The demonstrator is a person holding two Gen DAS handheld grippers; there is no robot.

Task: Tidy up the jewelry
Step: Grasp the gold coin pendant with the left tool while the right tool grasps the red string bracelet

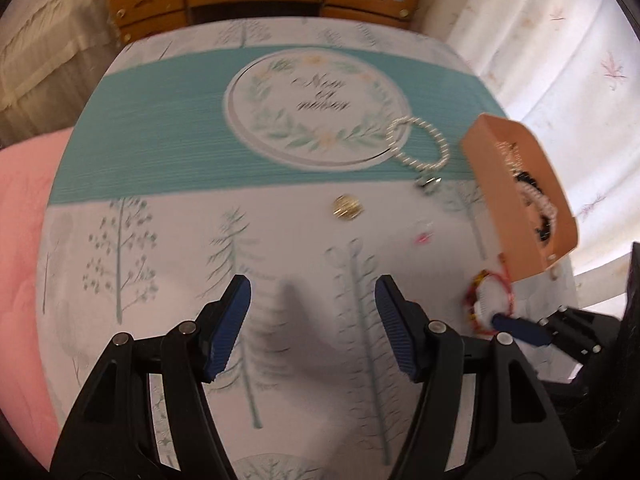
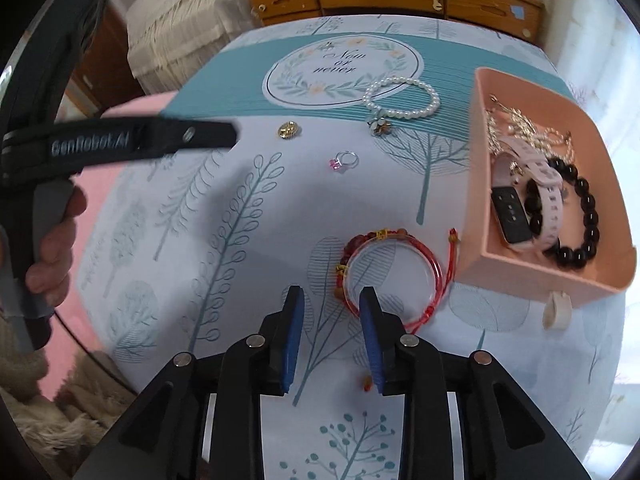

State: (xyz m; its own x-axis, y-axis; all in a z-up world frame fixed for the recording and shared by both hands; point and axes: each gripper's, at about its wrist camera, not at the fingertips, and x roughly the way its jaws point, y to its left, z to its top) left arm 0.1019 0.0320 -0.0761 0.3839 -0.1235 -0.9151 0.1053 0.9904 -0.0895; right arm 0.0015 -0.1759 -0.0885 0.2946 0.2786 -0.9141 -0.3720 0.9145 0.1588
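On the tree-print tablecloth (image 2: 224, 216) lies a red bead bracelet (image 2: 394, 276), just beside the pink tray (image 2: 532, 276). Right gripper (image 2: 332, 340) hangs over its near edge, jaws slightly parted, gripping nothing. Left gripper (image 1: 312, 328) is spread wide and empty.

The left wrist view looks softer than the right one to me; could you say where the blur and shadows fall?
Left wrist view: motion-smeared, pearl bracelet and pink tray streaked, shadow between the open left tongs. Right wrist view: mostly sharp, red bracelet crisp, only the other tool blurred.
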